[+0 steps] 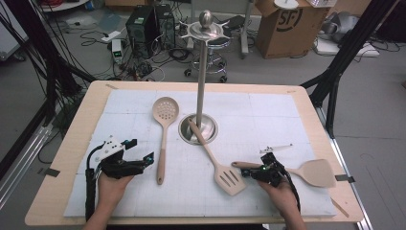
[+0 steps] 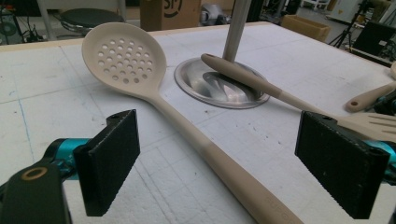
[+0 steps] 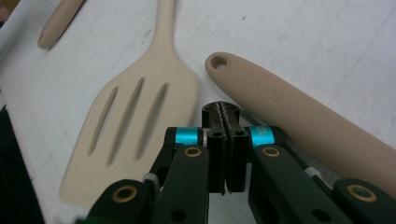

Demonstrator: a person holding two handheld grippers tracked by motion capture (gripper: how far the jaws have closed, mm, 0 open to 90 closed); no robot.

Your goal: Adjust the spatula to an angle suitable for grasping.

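On the white mat of the table [image 1: 72, 143], the right gripper [image 3: 226, 112] is resting with jaws pressed together, empty, just beside the solid spatula's handle [image 3: 299, 112]. The left gripper [image 2: 217, 158] is gaping wide around the skimmer's handle [image 2: 219, 163], pads not touching.

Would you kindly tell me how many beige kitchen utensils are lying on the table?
3: a skimmer left of the stand, a slotted turner leaning on its base, a solid spatula at right.

One camera hangs high over the near edge of the table [image 1: 86, 103], looking forward and down, while two ride low on the grippers — both skimming close above the white mat and sharing the slotted spatula [image 3: 135, 126] near its middle.
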